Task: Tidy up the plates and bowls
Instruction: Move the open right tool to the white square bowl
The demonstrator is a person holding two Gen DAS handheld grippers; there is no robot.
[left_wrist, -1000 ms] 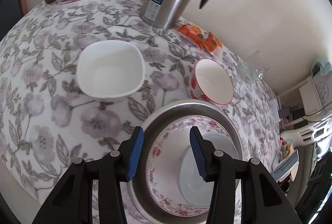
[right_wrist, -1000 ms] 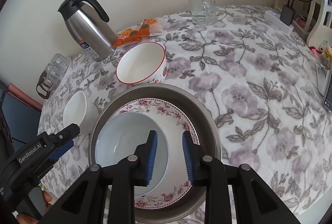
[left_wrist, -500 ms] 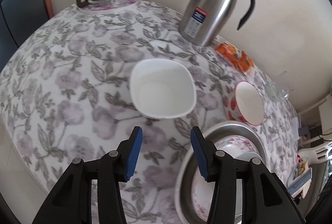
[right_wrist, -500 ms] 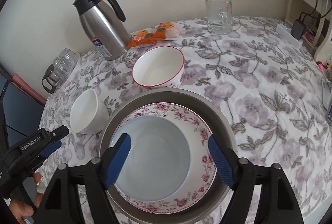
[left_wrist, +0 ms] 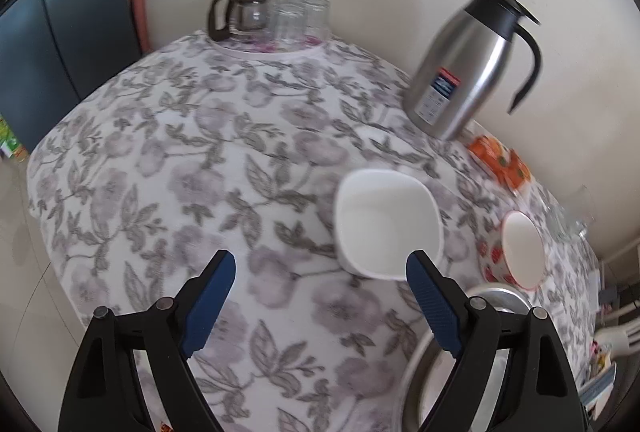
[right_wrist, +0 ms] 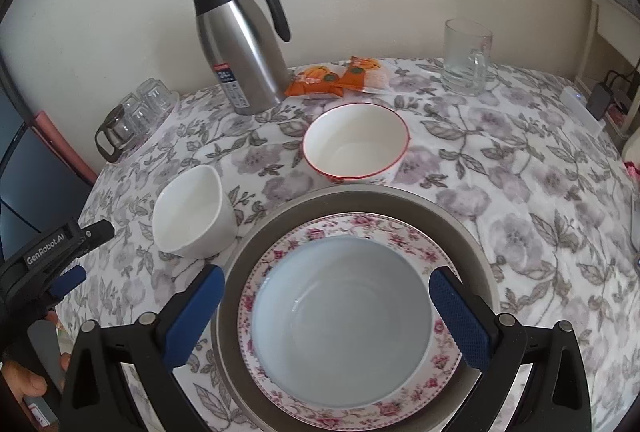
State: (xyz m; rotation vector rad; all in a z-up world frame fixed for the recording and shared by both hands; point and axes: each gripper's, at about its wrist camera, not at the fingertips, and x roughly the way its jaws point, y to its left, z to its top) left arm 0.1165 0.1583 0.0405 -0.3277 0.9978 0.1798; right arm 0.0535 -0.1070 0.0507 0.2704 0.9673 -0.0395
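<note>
Right tool [right_wrist: 326, 302] is seen with jaws spread wide, just opened, hanging over the stack with nothing pressed between the pads; the pale blue bowl [right_wrist: 340, 320] is nested in the floral plate [right_wrist: 404, 232], which is seated in the grey metal dish [right_wrist: 460, 228]. Left tool [left_wrist: 320, 302] is likewise spread, jaws just opened, nothing between them, aimed at bare table [left_wrist: 168, 160] just beside the white square bowl [left_wrist: 386, 222]. Step judged: blue bowl released onto the stack, next bowl being lined up. Relative to the metal dish: white square bowl sits just beside its far-left rim, apparently touching; red-rimmed bowl [right_wrist: 356, 140] just beyond its far rim. Next move judged: left tool to be brought over one wall of the white square bowl, closed on the rim, bowl lifted and nested in the blue bowl; glazed wall is likely slippery, so a deep bite is needed. Count: bowls 3, plate 1, metal dish 1. Non-task: steel carafe [right_wrist: 240, 44] 1, glass mug [right_wrist: 466, 58] 1, snack packet [right_wrist: 340, 76] 1, small glass pot [left_wrist: 240, 10] 1, upturned glasses [left_wrist: 302, 16] beside it, number not certain.
</note>
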